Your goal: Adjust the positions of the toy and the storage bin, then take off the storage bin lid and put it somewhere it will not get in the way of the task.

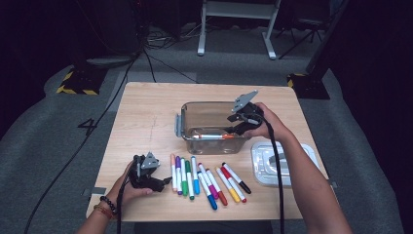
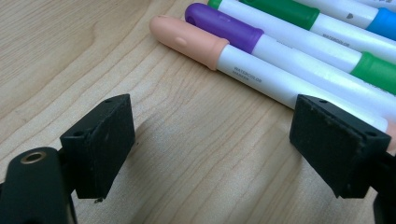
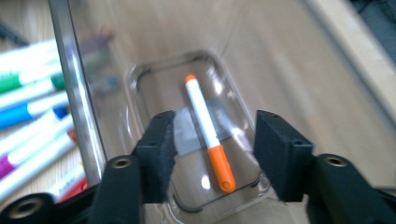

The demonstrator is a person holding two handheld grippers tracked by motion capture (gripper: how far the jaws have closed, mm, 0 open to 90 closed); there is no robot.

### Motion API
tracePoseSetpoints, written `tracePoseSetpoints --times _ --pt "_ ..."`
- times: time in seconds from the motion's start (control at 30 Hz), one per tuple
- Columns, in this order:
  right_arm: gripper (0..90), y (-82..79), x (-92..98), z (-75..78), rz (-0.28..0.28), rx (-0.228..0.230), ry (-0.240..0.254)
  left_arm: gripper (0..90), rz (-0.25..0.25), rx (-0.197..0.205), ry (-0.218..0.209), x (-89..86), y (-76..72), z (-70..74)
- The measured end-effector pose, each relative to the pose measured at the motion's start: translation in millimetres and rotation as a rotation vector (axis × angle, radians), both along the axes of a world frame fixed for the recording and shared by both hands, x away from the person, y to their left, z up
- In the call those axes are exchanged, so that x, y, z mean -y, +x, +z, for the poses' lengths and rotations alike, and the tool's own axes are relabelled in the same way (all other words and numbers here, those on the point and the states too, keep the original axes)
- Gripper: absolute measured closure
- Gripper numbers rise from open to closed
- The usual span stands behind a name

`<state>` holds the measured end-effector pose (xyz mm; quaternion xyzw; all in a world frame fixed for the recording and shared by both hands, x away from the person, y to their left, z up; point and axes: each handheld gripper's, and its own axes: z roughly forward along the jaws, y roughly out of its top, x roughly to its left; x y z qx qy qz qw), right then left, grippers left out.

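Over the clear box [image 1: 209, 127] at mid-worktop [image 1: 146, 117], my right tongs [image 1: 242, 123] stand spread, nothing between the pads; below them the orange marker [image 3: 205, 126] lies flat on the box floor, cap toward me in the right gripper view. Left tongs [image 1: 163, 181] rest low on the wood, jaws wide and empty, just beside the peach marker [image 2: 205, 46] at the left end of the loose row [image 1: 207, 180]; the purple marker [image 2: 233, 30] lies touching it. Markers: light, stiff plastic tubes, smooth white barrels, rounded coloured caps. I judge they'd roll and slip under a hard pinch, so I'd take one mid-barrel, pads square across it. Box walls are glossy, transparent, rounded at the corners. Its lid [image 1: 270, 163] sits apart on the right. Wood grain is pale and matte.
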<state>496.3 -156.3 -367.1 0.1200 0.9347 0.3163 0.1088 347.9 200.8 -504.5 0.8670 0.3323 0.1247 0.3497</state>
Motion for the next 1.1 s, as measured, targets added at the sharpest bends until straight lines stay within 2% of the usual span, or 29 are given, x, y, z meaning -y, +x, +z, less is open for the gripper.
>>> tracePoseSetpoints --times 0.03,0.07,0.17,0.3,0.33,0.4,0.47,0.5,0.53,0.67,0.7,0.77,0.83,0.97,1.0,1.07,1.1 --pt "45.3 -5.1 7.5 5.4 -0.043 0.022 0.06 14.6 0.0 0.0 -0.001 0.0 0.0 -0.1" --pt "45.3 -5.1 7.5 5.4 -0.043 0.022 0.06 14.6 -0.001 -0.001 -0.001 0.0 0.1 0.0" --pt "42.7 -15.1 19.3 13.6 -0.077 0.048 0.139 14.5 -0.005 -0.001 -0.002 0.0 0.6 -0.1" --pt "39.8 -31.2 34.1 25.4 -0.115 0.096 0.185 14.5 -0.009 -0.001 -0.001 -0.2 1.1 0.0" --pt "38.6 -40.3 42.3 29.6 -0.138 0.118 0.202 14.5 -0.011 -0.001 -0.001 -0.3 1.3 0.0" --pt "38.2 -45.5 46.5 30.8 -0.146 0.129 0.212 14.4 -0.016 -0.001 -0.001 -0.5 1.7 0.0" --pt "36.9 -56.6 54.3 31.7 -0.153 0.151 0.223 14.4 -0.017 0.0 -0.001 -0.5 1.9 0.0" --pt "36.5 -67.7 62.0 30.9 -0.157 0.157 0.236 14.4 -0.017 0.0 -0.001 -0.5 1.9 0.0" --pt "36.5 -67.7 62.0 30.9 -0.157 0.157 0.236 14.4 -0.017 0.0 -0.001 -0.5 1.9 0.0" --pt "34.6 -94.4 75.0 20.8 -0.176 0.156 0.252 14.4 -0.016 0.0 -0.001 -0.4 1.8 -0.1" --pt "34.6 -94.4 75.0 20.8 -0.176 0.156 0.252 14.4 -0.015 -0.001 0.0 -0.5 1.6 0.0" --pt "34.3 -109.9 82.2 10.6 -0.181 0.144 0.261 14.4 -0.014 -0.001 -0.001 -0.4 1.5 -0.1" --pt "34.3 -114.7 84.1 6.7 -0.183 0.145 0.26 14.4 -0.013 -0.001 0.0 -0.4 1.4 0.0" --pt "34.1 -130.9 90.2 -13.7 -0.186 0.11 0.256 14.4 -0.01 0.0 -0.001 -0.4 1.1 -0.1" --pt "34.1 -135.0 91.4 -22.7 -0.183 0.095 0.241 14.4 -0.01 0.0 -0.001 -0.4 1.1 -0.1" --pt "34.5 -140.1 92.5 -34.9 -0.196 0.094 0.211 14.4 -0.01 -0.001 -0.001 -0.4 1.0 -0.1" --pt "34.8 -141.8 93.4 -41.6 -0.195 0.072 0.212 14.4 -0.01 0.0 -0.001 -0.4 1.1 -0.1"
